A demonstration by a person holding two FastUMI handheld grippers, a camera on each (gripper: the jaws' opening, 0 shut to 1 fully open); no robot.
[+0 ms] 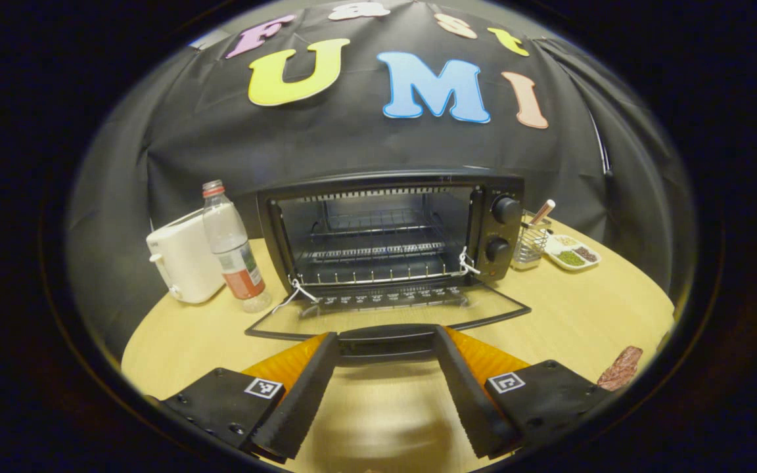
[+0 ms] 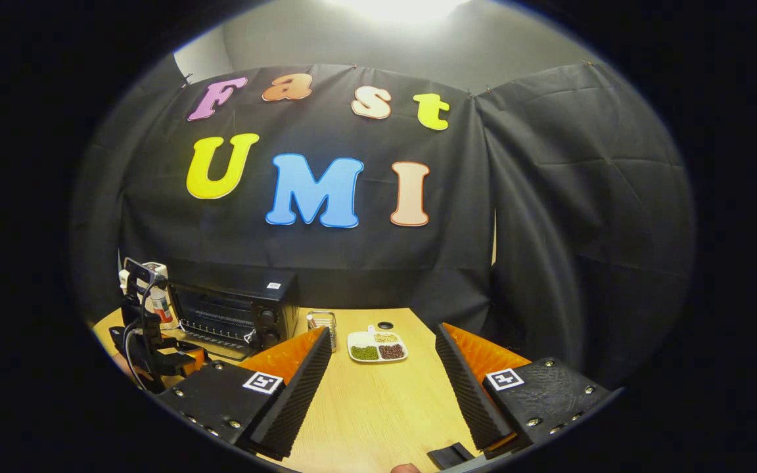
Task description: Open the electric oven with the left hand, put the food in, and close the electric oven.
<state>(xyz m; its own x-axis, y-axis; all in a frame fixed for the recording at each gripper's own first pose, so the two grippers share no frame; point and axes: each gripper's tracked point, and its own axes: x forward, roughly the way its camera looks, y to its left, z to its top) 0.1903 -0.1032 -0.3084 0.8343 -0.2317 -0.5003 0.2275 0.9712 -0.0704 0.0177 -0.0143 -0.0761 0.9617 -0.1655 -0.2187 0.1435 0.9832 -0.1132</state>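
Note:
The black electric oven (image 1: 391,230) stands at the back of the round wooden table (image 1: 582,315), its glass door (image 1: 388,309) folded down flat and the wire racks inside bare. My left gripper (image 1: 386,336) is open, its fingers either side of the door handle (image 1: 386,343) without pressing on it. The food, a brown ribbed piece (image 1: 621,368), lies near the table's right edge. My right gripper (image 2: 382,334) hangs open over the table with nothing between its fingers. In the right gripper view the oven (image 2: 237,309) is at the left with the left gripper (image 2: 148,348) in front of it.
A white toaster (image 1: 184,266) and a plastic bottle (image 1: 234,253) stand left of the oven. To its right are a wire basket with a utensil (image 1: 531,240) and a divided plate of grains (image 1: 572,253). A small black part (image 2: 451,454) lies by the near edge.

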